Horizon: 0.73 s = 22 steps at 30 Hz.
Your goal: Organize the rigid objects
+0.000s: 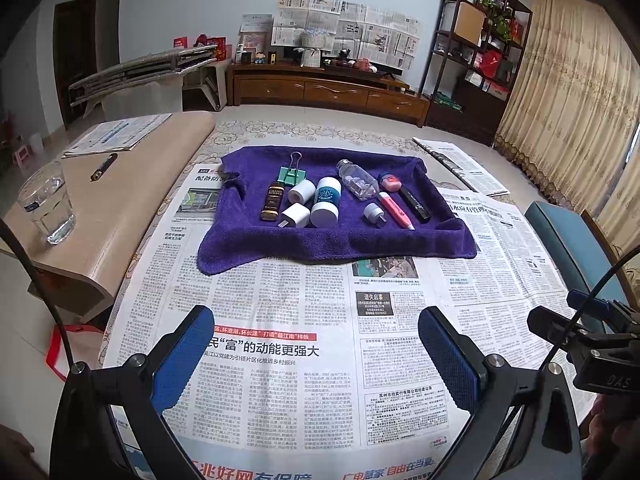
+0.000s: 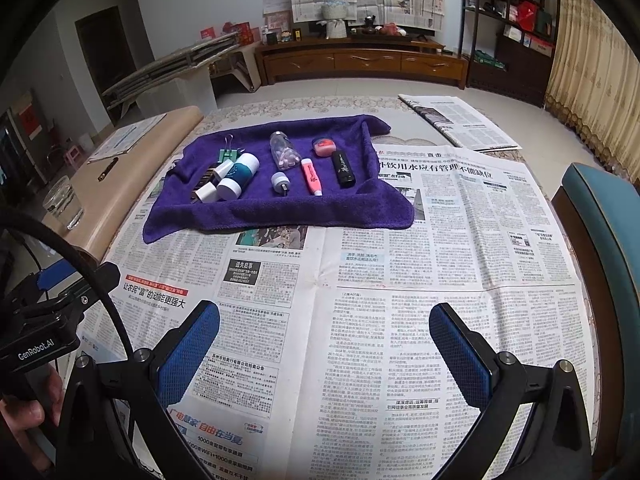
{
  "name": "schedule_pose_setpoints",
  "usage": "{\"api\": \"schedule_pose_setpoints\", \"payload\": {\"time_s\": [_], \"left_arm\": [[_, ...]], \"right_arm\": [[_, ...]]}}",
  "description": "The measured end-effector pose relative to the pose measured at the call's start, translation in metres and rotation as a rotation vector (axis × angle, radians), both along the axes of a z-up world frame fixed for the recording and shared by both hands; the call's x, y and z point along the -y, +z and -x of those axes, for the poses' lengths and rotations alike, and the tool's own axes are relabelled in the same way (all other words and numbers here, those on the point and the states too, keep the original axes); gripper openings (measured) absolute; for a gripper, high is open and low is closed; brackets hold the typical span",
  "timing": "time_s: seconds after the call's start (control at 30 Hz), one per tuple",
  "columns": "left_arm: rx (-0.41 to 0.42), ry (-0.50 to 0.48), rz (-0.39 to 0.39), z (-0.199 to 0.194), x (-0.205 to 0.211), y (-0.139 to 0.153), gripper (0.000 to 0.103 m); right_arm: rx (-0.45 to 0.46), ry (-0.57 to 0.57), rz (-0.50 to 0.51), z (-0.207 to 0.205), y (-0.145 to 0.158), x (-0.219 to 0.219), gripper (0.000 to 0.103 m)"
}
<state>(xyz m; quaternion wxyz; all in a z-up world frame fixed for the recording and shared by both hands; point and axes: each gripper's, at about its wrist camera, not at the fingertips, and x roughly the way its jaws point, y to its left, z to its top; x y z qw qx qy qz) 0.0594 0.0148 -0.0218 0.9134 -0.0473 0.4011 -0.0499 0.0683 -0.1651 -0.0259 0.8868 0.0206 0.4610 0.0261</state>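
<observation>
A purple towel (image 1: 336,240) (image 2: 280,212) lies on the newspaper-covered table. On it lie a green binder clip (image 1: 294,174), a brown bottle (image 1: 273,200), white caps and plugs (image 1: 302,191), a teal-and-white bottle (image 1: 327,200) (image 2: 240,172), a clear bottle (image 1: 357,180) (image 2: 285,151), a pink highlighter (image 1: 396,210) (image 2: 311,176), a black marker (image 1: 416,202) (image 2: 343,168) and a pink eraser (image 1: 390,182) (image 2: 325,146). My left gripper (image 1: 316,360) and right gripper (image 2: 324,352) are open and empty, well short of the towel.
A glass of water (image 1: 48,204) and a pen (image 1: 104,166) sit on a beige side table at the left. A blue chair (image 2: 600,240) stands at the right. Folded newspapers (image 1: 460,164) lie at the far right. Newspaper (image 2: 360,320) covers the table.
</observation>
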Motion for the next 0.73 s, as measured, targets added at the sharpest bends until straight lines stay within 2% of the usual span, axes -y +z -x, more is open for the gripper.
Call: {"api": "schedule_pose_setpoints", "payload": {"time_s": [0.73], "left_arm": [[0.014,0.015,0.038,0.0008,-0.0031,-0.0015,0.103]], "right_arm": [[-0.002,-0.013,0.004,-0.0003,-0.0011,0.0028,0.103]]}}
